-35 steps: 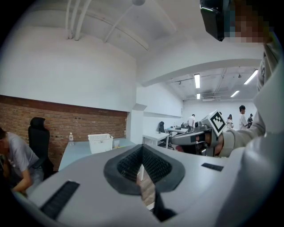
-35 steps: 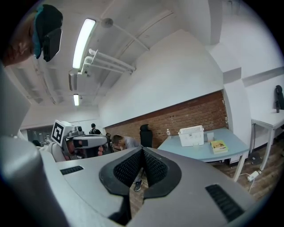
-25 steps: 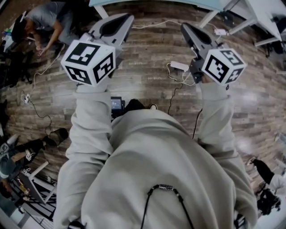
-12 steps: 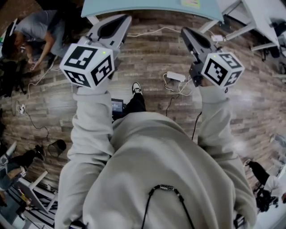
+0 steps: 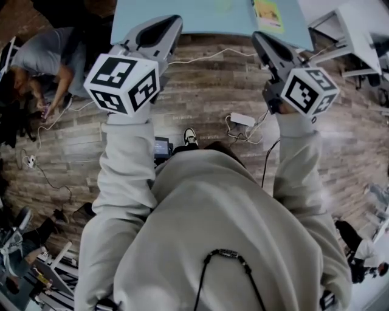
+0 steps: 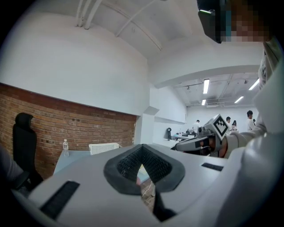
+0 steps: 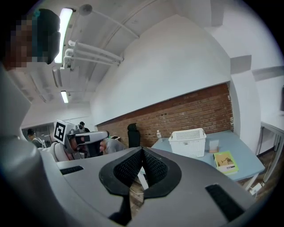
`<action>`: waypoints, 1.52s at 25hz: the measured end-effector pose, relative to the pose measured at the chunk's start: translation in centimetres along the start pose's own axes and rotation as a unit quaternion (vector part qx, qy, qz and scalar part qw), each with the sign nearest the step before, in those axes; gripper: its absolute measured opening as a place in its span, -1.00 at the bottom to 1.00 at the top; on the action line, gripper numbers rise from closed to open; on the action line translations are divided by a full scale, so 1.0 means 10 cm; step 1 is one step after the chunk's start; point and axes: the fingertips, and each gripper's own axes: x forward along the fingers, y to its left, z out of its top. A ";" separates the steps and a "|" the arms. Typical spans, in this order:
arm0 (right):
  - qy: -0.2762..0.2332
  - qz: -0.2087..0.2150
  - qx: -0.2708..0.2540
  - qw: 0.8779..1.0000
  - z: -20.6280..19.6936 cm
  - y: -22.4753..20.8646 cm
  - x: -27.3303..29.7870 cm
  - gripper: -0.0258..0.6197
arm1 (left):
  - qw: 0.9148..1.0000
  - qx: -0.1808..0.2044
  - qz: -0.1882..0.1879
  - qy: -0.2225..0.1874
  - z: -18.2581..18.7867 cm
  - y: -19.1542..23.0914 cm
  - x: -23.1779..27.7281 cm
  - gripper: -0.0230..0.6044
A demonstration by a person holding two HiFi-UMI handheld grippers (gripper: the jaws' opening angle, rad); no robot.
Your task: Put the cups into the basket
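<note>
Both claws are held out level in front of the person, side by side and well apart, above the wood floor (image 5: 200, 91). They point towards the pale blue tabletop (image 5: 206, 15).

The left claw (image 5: 172, 23) has its jaws pressed together at the tips, and nothing sits between the ribbed black pads (image 6: 128, 164). The right claw (image 5: 258, 36) is closed the same way, pads meeting at the front and gripping nothing. Neither claw touches anything on the tabletop.

From the right gripper view, the white basket (image 7: 187, 142) stands on the tabletop near the brick wall (image 7: 195, 111). A small see-through thing, most likely a cup (image 7: 214, 145), stands just to its right, outside the basket. I cannot tell whether anything lies inside the basket. A bottle (image 7: 158, 134) stands to the basket's left, closer to the wall. A yellow-green book (image 7: 225, 162) lies flat on the near side of the tabletop.
</note>
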 end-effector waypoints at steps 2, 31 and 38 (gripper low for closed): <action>0.006 -0.006 0.008 1.000 -0.01 -0.17 0.23 -0.88 | 1.000 0.004 -0.003 0.003 -0.02 0.21 0.17 -0.94; 0.023 0.078 0.035 0.996 0.84 -2.74 2.23 -0.88 | 0.999 0.017 0.041 0.023 0.43 1.81 3.08 -0.94; 0.053 0.071 0.054 0.995 0.82 -3.22 3.04 -0.88 | 0.999 -0.009 0.036 0.030 0.33 2.61 3.67 -0.94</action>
